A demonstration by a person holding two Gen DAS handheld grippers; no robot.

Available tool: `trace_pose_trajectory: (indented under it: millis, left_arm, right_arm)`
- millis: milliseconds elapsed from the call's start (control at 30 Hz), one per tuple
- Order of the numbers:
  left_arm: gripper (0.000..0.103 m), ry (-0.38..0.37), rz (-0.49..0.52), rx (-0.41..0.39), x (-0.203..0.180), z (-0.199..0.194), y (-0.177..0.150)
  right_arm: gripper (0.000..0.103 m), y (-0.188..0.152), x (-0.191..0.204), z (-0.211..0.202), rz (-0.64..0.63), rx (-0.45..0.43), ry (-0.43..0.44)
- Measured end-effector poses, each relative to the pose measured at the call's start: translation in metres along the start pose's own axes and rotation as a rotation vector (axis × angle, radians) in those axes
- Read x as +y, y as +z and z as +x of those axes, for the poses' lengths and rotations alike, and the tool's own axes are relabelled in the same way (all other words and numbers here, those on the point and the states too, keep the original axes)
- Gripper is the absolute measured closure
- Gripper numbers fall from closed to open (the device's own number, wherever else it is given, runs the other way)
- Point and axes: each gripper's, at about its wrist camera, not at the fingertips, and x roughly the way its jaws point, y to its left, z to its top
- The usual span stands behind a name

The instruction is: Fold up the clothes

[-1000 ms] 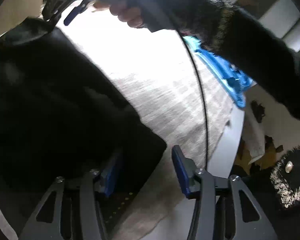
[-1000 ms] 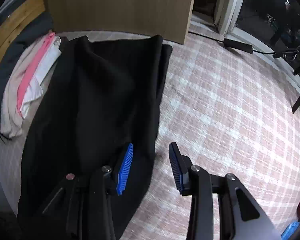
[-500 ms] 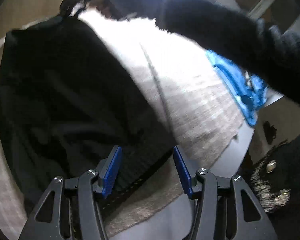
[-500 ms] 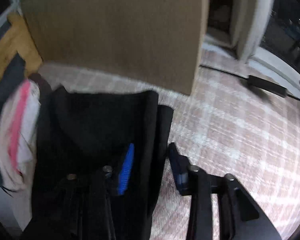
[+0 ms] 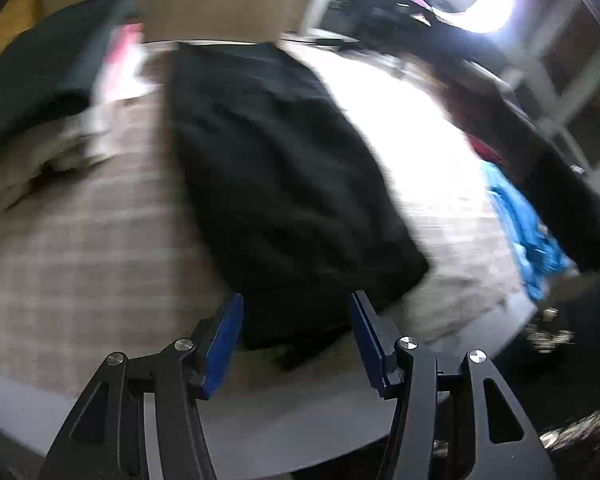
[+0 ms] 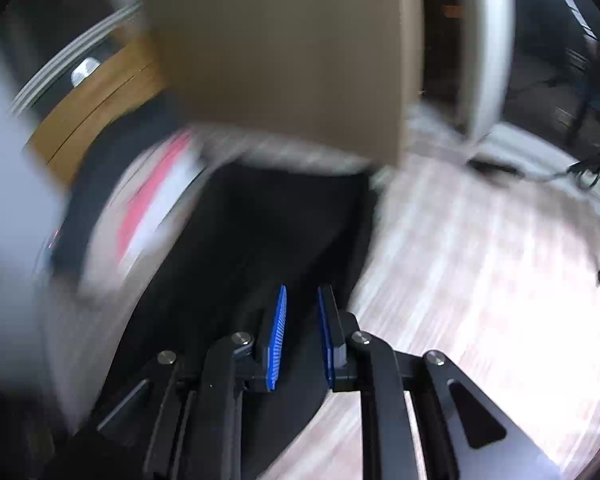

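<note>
Checked cloth (image 5: 80, 264) covered the surface in both views, pale pink and grey, and strong glare washed out its far part in the left wrist view. Both frames were blurred by motion. On the cloth a black garment (image 5: 284, 184) was laid out as a long dark slab, its near end reaching down between the blue pads of the left gripper (image 5: 296, 340). Those jaws were held well apart, and no pad was seen pressing on the fabric, so nothing was gripped there. At the near edge a bare grey table (image 5: 260, 432) rim was exposed beyond the cloth. To the left of the garment a heap of pale and pink clothes (image 5: 112, 68) was seen, with a dark piece lying against it. To the right, blue fabric (image 5: 528, 232) was bunched at the cloth's edge, and a dark sleeve (image 5: 572, 208) crossed above it. In the right wrist view the same black garment (image 6: 268, 240) ran up toward a brown board (image 6: 284, 48) standing at the far end, with the pink-striped clothes (image 6: 152, 200) at its left. The right gripper (image 6: 302, 336) had just been closing, and its jaws were left with only a narrow gap. Dark fabric filled that gap, but whether it was truly pinched by the pads could not be told through the blur.
</note>
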Motion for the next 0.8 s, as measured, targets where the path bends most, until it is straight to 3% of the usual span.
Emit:
trace_pose_trajectory:
  millis: [67,167,233,400,533,600,667,733,800]
  left_arm:
    - [0.051,-0.001,-0.025,-0.003,0.008,0.000,-0.005]
    - [0.051,0.036,0.082,0.033,0.000,0.013,-0.011]
    - [0.051,0.046,0.119,0.053,-0.005,0.025,-0.012]
    - [0.051,0.037,0.157,0.012,-0.016,0.031,-0.005]
    - [0.052,0.071,0.219,0.086,-0.019,0.044,-0.018]
    - [0.052,0.045,0.185,0.077,-0.013,0.041,-0.018]
    - [0.052,0.024,0.179,0.064,-0.011,0.039,-0.014]
    - [0.054,0.013,0.192,0.060,-0.011,0.039,-0.008]
    - [0.069,0.008,0.211,0.082,-0.011,0.043,-0.005]
  right_arm:
    - [0.087,-0.040,0.035,-0.010,-0.077,0.042,0.045]
    - [0.087,-0.090,0.078,-0.011,-0.112,0.122,0.170]
    - [0.087,-0.113,0.101,-0.004,-0.148,0.164,0.200]
    - [0.087,-0.149,0.123,0.016,-0.275,0.263,0.113]
    - [0.087,-0.150,0.124,-0.001,-0.295,0.254,0.119]
    - [0.080,-0.151,0.131,-0.009,-0.341,0.229,0.116]
    - [0.059,-0.153,0.139,-0.016,-0.396,0.205,0.104]
    - [0.057,-0.159,0.143,-0.015,-0.453,0.201,0.086]
    - [0.057,-0.167,0.144,-0.010,-0.502,0.213,0.065]
